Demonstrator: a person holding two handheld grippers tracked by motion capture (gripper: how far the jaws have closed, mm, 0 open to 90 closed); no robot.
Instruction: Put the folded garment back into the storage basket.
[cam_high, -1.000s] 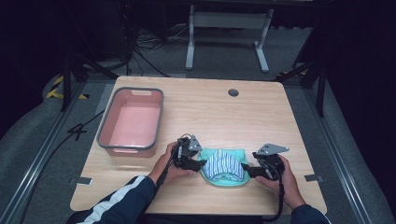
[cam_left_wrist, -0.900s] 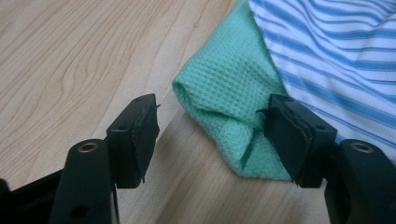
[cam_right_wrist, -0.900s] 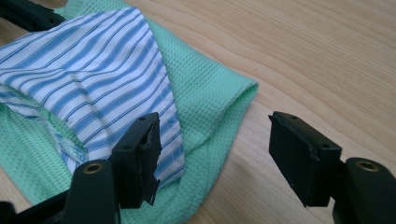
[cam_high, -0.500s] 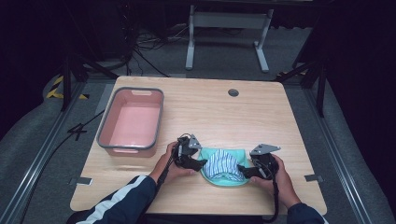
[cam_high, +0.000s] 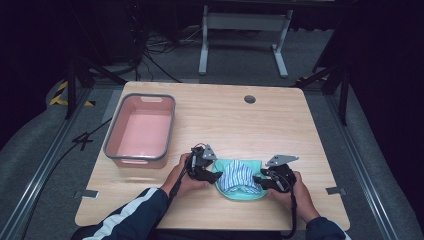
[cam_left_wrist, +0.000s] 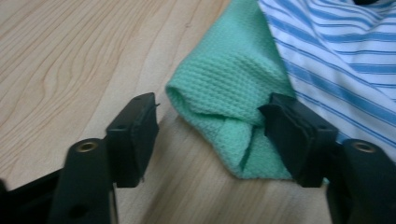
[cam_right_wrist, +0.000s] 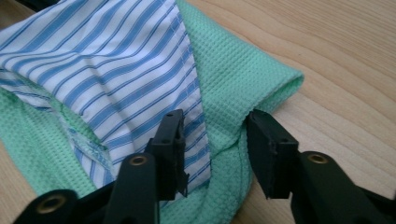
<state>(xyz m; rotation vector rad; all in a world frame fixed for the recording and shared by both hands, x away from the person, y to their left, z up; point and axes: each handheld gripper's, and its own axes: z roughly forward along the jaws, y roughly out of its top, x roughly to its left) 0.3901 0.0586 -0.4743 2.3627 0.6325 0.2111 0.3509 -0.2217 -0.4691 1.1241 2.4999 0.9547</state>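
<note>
A mint green waffle cloth (cam_high: 241, 194) lies near the table's front edge with a blue-and-white striped cloth (cam_high: 236, 175) on top. My left gripper (cam_high: 216, 176) is at its left end. In the left gripper view the jaws (cam_left_wrist: 212, 135) have just been closing, but they still stand apart around a folded green corner (cam_left_wrist: 224, 79); one pad touches it and the other is clear. My right gripper (cam_high: 257, 179) is at the right end. Its jaws (cam_right_wrist: 215, 140) have just been closing and now pinch the green fold (cam_right_wrist: 233, 60) beside the edge of the striped cloth (cam_right_wrist: 116, 60).
A pink bin with a grey rim (cam_high: 141, 130) stands empty at the table's left side. The wooden table (cam_high: 240, 125) has a round cable hole (cam_high: 249, 99) near its far edge. A metal stand and cables sit on the dark floor beyond.
The right gripper has shifted slightly left onto the cloth's right end. The left hand has stayed where it was.
</note>
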